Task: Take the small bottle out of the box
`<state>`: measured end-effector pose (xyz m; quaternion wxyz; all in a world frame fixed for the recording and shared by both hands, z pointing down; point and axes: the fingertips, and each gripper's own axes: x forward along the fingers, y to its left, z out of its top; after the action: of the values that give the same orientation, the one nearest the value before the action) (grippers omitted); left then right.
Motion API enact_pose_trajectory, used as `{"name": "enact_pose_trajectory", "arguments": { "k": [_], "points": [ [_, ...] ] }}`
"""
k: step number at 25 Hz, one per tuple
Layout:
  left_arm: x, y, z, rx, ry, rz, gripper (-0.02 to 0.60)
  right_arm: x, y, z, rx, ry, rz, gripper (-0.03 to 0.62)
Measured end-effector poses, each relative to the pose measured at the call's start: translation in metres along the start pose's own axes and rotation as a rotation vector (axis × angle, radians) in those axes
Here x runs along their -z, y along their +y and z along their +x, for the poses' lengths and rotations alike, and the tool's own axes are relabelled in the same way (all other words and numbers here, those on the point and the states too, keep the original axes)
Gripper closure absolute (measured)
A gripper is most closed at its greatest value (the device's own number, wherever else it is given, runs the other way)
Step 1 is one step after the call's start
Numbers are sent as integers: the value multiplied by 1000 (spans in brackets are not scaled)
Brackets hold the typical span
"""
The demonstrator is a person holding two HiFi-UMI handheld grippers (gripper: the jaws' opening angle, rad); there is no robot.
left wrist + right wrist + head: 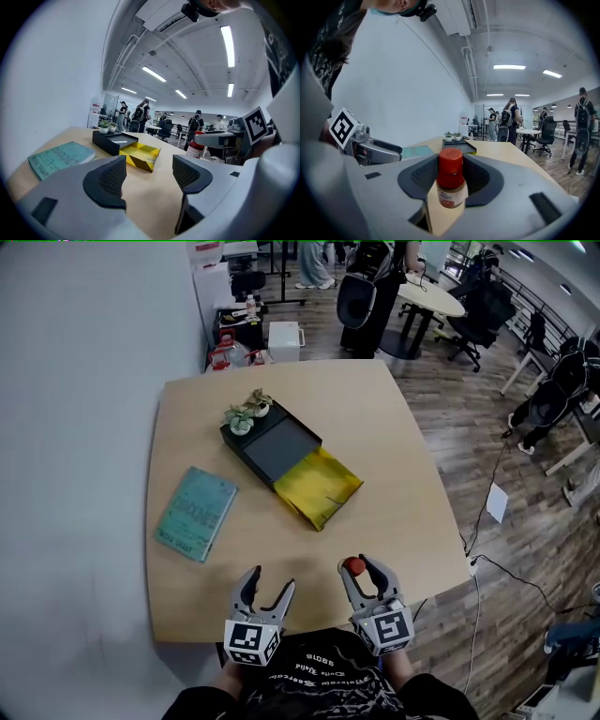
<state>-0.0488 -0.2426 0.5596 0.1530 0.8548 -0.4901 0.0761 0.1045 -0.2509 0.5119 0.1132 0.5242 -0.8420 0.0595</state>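
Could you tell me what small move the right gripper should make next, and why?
Probably lower the small bottle onto the bare table nearby and open the jaws. The right gripper grips it upright, well clear of the open box, so only setting it down seems left.

Both grippers are sitting side by side in the lower middle of the head view, pointing up the frame. The left gripper (270,581) is holding its jaws apart, with nothing between them. The right gripper (357,565) is clamping its jaws on the small bottle (451,186) and holding it upright, the red cap rising above the pads. The left hand (228,673) and right hand (401,667) are only partly showing at the bottom edge, behind the grippers.
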Motion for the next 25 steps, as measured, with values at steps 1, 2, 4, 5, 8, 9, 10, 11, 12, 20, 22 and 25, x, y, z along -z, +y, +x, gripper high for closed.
{"name": "enact_pose_trajectory", "arguments": {
  "k": [1, 2, 4, 5, 8, 9, 10, 11, 12, 20, 22, 25],
  "points": [
    [0, 0, 0, 0, 1, 0, 265, 3, 1, -1, 0, 8, 1, 436],
    [0, 0, 0, 0, 1, 1, 265, 5, 1, -1, 0, 13, 0, 436],
    [-2, 0, 1, 1, -2, 1, 265, 6, 2, 0, -3, 17, -6, 436],
    [-2, -1, 1, 2, -4, 0, 265, 6, 2, 0, -6, 19, -9, 436],
    [-5, -1, 1, -6, -17, -1, 271, 8, 5, 2, -20, 25, -21, 436],
    [-6, 0, 1, -17, -23, 5, 286, 8, 6, 3, -23, 26, -25, 436],
    [-7, 1, 1, -30, -27, 13, 330, 8, 7, 4, -26, 25, -26, 436],
    [-8, 2, 0, -41, -29, 20, 372, 7, 8, 4, -28, 24, -27, 436],
    [-8, 3, 0, -49, -31, 26, 416, 7, 8, 5, -30, 23, -27, 436],
    [-12, 4, -2, -60, -39, -2, 578, 4, 4, 6, -28, 12, -12, 436],
    [-14, 3, -1, -52, -40, -2, 578, 4, 3, 8, -27, 14, -4, 436],
    [-14, 4, 0, -51, -40, -5, 577, 4, 2, 11, -33, 13, -5, 437]
  ]
}}
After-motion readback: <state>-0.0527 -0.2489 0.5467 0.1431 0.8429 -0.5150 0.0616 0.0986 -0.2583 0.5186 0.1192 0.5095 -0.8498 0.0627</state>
